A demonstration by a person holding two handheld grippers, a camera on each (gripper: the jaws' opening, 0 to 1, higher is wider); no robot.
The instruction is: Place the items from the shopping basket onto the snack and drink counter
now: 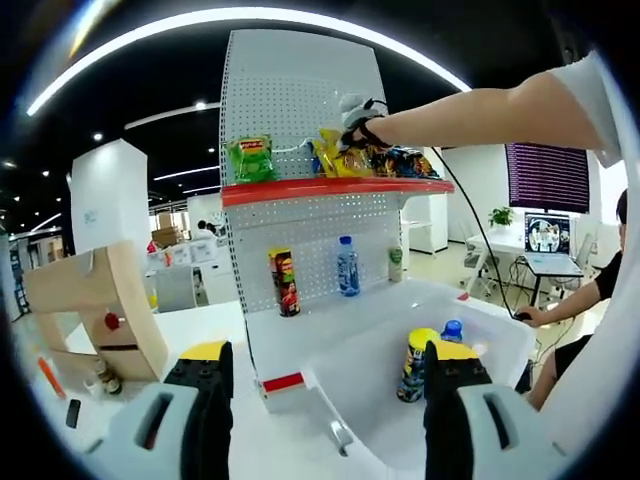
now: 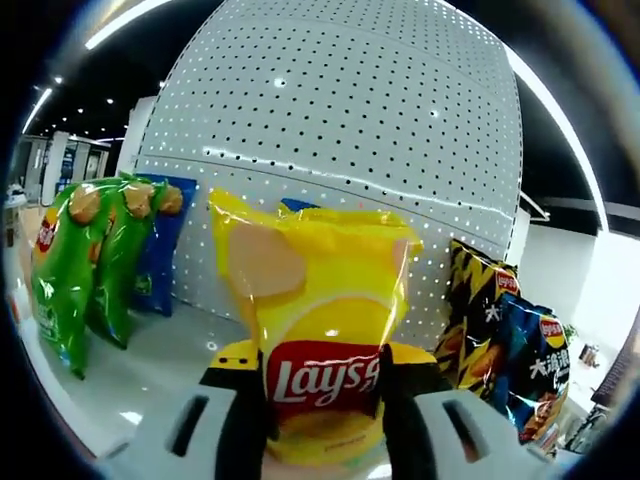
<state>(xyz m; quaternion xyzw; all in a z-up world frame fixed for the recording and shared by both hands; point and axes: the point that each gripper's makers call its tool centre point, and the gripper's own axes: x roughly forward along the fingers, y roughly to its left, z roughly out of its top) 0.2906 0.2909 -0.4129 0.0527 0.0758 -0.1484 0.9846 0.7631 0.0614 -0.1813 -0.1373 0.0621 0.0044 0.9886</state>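
My right gripper [image 2: 322, 400] grasps the yellow chip bag [image 2: 318, 340] at the red shelf [image 1: 330, 188]; my left gripper [image 1: 325, 385] hangs released over the basket [image 1: 500, 335].

Open-plan office: curved ceiling light strip [image 1: 250, 18], white pillar [image 1: 108, 195], blinds [image 1: 548, 178] at right, laptop [image 1: 546, 240] on a desk.

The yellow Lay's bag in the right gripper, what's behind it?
Behind the yellow Lay's bag stands the white pegboard panel, and a blue bag peeks over its top edge. The bag covers the rest of that blue one.
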